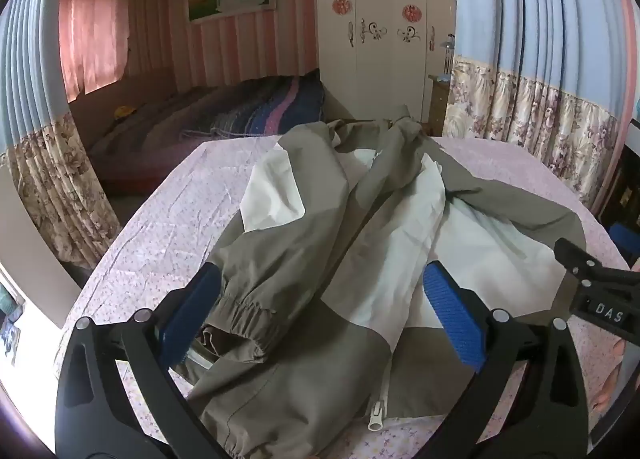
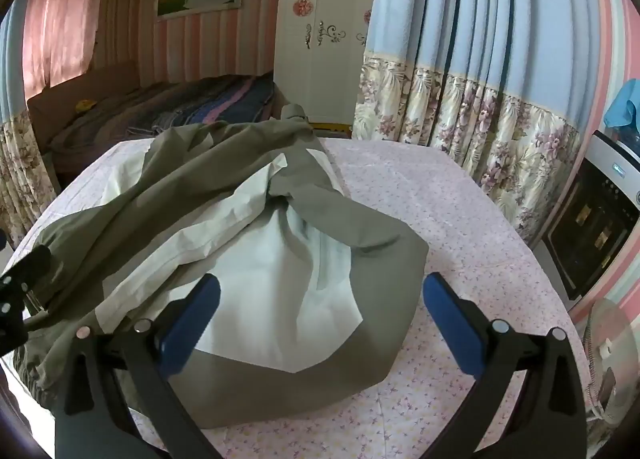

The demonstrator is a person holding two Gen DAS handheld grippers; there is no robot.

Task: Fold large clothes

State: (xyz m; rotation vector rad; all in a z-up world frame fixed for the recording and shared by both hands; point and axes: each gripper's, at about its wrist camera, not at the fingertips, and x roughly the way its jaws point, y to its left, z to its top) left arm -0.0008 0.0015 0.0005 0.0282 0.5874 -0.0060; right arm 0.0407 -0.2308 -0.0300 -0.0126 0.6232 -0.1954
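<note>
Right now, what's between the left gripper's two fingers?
Left wrist view: the left gripper is open over the jacket; its elastic cuff and white zipper lie between the fingers.

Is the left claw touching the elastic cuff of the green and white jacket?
Cannot tell. In the left wrist view the open left claw straddles the jacket; one blue finger overlaps the cuff, but contact isn't plain.

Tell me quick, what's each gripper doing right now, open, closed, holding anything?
Left gripper: open, holding nothing, poised over the jacket.
Right gripper: open, holding nothing, above the jacket's right side.
</note>
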